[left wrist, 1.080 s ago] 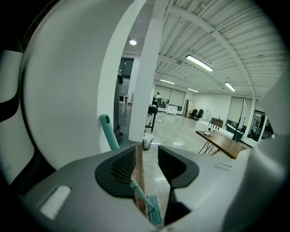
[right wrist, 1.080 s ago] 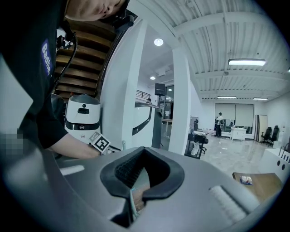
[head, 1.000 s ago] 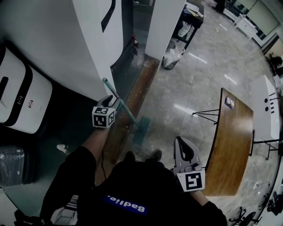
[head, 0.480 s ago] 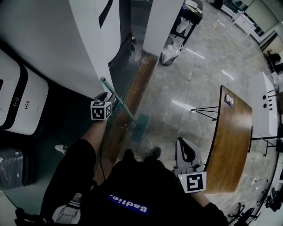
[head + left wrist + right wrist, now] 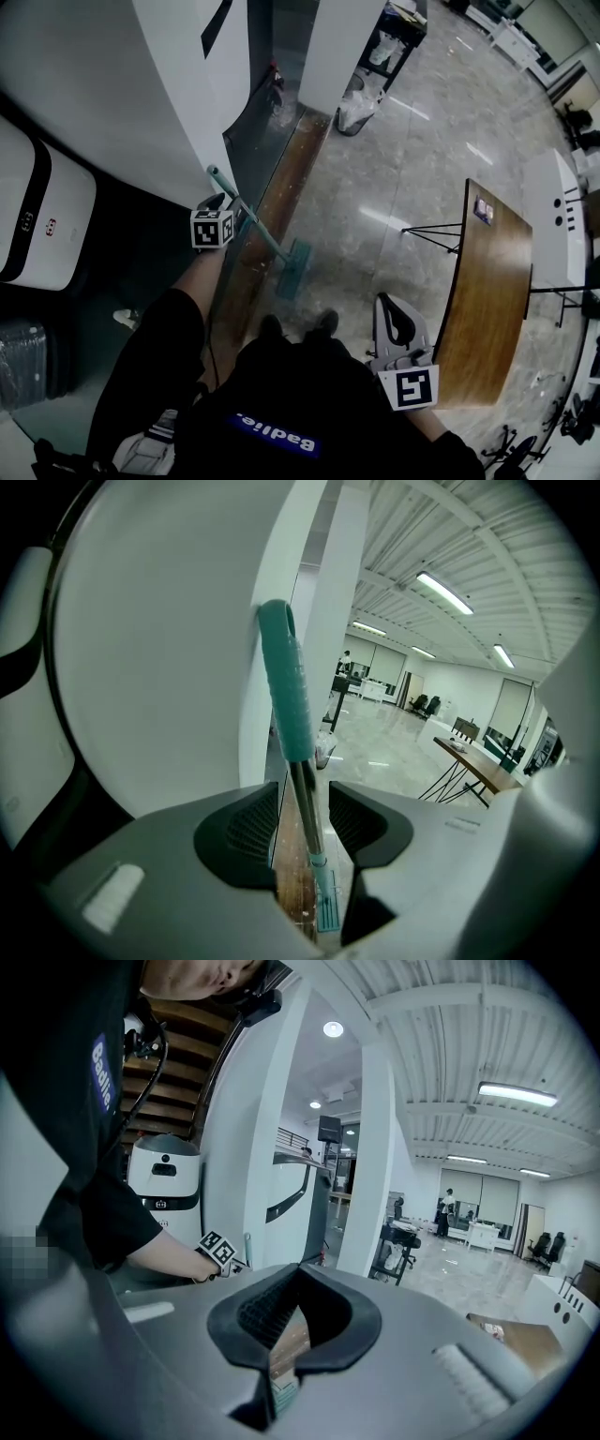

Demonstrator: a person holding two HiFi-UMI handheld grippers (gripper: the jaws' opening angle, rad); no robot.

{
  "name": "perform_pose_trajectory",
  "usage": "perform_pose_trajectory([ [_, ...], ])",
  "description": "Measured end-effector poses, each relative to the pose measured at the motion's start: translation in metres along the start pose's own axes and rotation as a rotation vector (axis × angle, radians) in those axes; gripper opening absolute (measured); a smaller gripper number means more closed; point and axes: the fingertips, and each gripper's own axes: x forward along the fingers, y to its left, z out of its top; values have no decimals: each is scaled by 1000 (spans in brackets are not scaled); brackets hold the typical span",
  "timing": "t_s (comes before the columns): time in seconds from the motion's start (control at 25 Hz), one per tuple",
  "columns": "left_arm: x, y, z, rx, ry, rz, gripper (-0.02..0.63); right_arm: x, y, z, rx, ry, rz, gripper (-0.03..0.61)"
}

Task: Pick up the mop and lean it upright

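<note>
In the head view, one mop [image 5: 258,228] stands slanted at the foot of the white pillar [image 5: 122,84]. Its long axis runs from the teal grip [image 5: 217,176], up at the pillar's edge, down and away to the flat mop head [image 5: 292,269]. The head lies on the floor [image 5: 403,169] just beside the wooden strip [image 5: 286,187] that runs along the pillar's base. The left gripper [image 5: 236,212] sits on the handle just below the grip, close to the pillar. The right gripper [image 5: 386,305] hangs well apart from the pillar, near the one wooden bench [image 5: 487,309]. There are two grippers in all. One white machine [image 5: 37,216] stands on the pillar's far side from the mop.

In the left gripper view, the mop points up out of the jaws, with the teal grip against the pillar's edge and the mop head far below. The metal shaft [image 5: 305,808] passes between the two jaws. They are spread, with a sliver of space on each side of the shaft, so the pads do not press on it. These jaws have just been opening.

In the right gripper view, the jaws stand a little apart with only a narrow slit between them, and they hold nothing. Through the slit a strip of floor shows. Beyond them the left gripper is at the pillar's edge.
</note>
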Motion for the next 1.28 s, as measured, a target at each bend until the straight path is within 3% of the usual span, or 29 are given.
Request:
perform_pose_trajectory([
  [0.44, 22, 5, 10, -22, -5, 30, 187, -12, -26, -12, 12, 27, -45, 6],
  [0.8, 24, -5, 15, -27, -29, 42, 133, -17, -46, -16, 28, 18, -41, 6],
  [1.28, 14, -79, 18, 32, -48, -45, 127, -24, -69, -17, 44, -24, -2, 6],
])
